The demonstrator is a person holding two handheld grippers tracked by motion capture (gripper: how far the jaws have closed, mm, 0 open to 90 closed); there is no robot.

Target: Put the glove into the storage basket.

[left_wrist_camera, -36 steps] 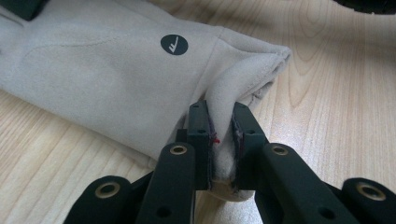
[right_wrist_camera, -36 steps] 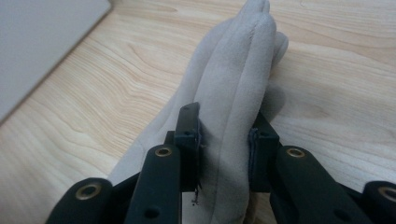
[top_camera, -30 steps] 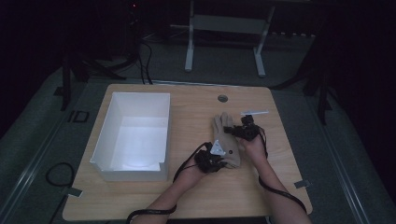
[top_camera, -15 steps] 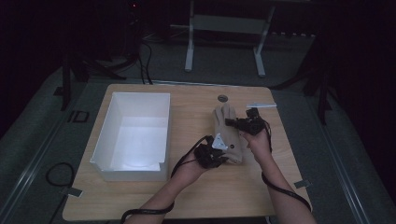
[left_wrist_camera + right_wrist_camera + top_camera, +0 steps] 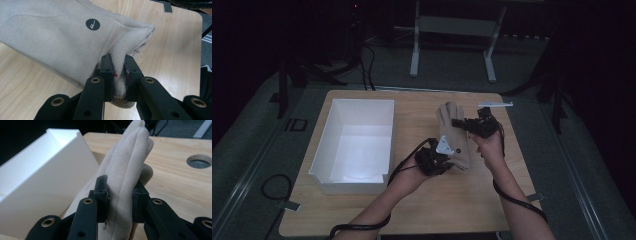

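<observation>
High view: beige suede work glove (image 5: 453, 135) runs lengthwise away from the person, with the white open plastic bin (image 5: 357, 142) to its left. Left gripper (image 5: 435, 161) fingers pinch its cuff and right gripper (image 5: 458, 123) fingers pinch its finger end, so the left hand is nearer the bin.

1. Under me lies a light wooden table with rounded corners (image 5: 362, 215), its grain pale and lit from above while the room around it is dark.
2. Near the table's far edge, right of the middle, a round cable hole (image 5: 199, 161) is cut through the wood.
3. The floor is a dull grey-green carpet (image 5: 582, 165), dim beyond the table's right edge.
4. Past the far edge stands a grey metal frame with two upright legs (image 5: 414, 50) on flat feet.
5. A black cable loop (image 5: 274, 187) lies on the floor off the near left corner.
6. The far wall is lost in blackness; I can't make it out.
</observation>
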